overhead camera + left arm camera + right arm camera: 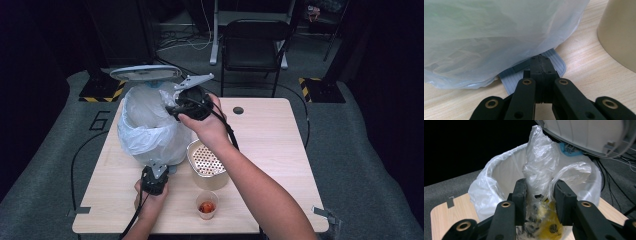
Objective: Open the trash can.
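A bin lined with a white plastic liner [145, 125] stands on the table's left half, its grey lid [145, 73] raised. My left gripper [156, 172] is shut, and its tips [540, 60] rest on the bin's grey ribbed pedal [557, 65] at the base. My right gripper [175, 106] is over the bin's right rim. It is shut on a clear plastic bag [541, 217] holding yellow and dark scraps. The bag's twisted top [540, 155] rises above the jaws, in front of the open bin [504, 173] and under the lid [586, 135].
A beige container with a perforated insert [206, 161] stands just right of the bin; its wall [619, 32] is close to my left gripper. A small cup with red contents [206, 205] sits near the front edge. A chair [255, 42] stands behind the table.
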The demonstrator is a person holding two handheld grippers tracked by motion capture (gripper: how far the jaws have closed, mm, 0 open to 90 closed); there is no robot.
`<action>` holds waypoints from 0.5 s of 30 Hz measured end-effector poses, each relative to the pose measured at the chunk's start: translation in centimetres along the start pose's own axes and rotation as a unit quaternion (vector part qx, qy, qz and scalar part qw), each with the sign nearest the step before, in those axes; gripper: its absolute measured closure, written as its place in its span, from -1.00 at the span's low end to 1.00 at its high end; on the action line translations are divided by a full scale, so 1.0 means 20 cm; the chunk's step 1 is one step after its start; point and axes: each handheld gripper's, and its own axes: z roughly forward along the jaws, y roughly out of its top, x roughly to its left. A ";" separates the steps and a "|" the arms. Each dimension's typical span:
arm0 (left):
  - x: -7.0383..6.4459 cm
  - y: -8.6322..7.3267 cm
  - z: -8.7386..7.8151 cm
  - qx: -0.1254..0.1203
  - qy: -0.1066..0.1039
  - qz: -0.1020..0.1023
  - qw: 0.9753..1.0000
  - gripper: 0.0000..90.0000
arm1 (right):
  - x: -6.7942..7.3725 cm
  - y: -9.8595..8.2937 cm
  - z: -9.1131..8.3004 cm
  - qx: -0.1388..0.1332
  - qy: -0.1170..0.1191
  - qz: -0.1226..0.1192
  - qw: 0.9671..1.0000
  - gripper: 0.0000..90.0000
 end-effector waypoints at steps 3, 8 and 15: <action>0.00 0.00 0.00 0.000 0.000 0.000 1.000 1.00 | 0.01 0.01 0.05 -0.001 0.008 0.002 1.000 0.45; 0.00 0.00 0.00 0.000 0.000 0.000 1.000 1.00 | 0.02 0.02 0.15 0.005 0.009 0.004 1.000 0.45; 0.00 0.00 0.00 0.000 0.000 0.000 1.000 1.00 | 0.03 0.03 0.25 0.005 0.011 0.000 1.000 0.45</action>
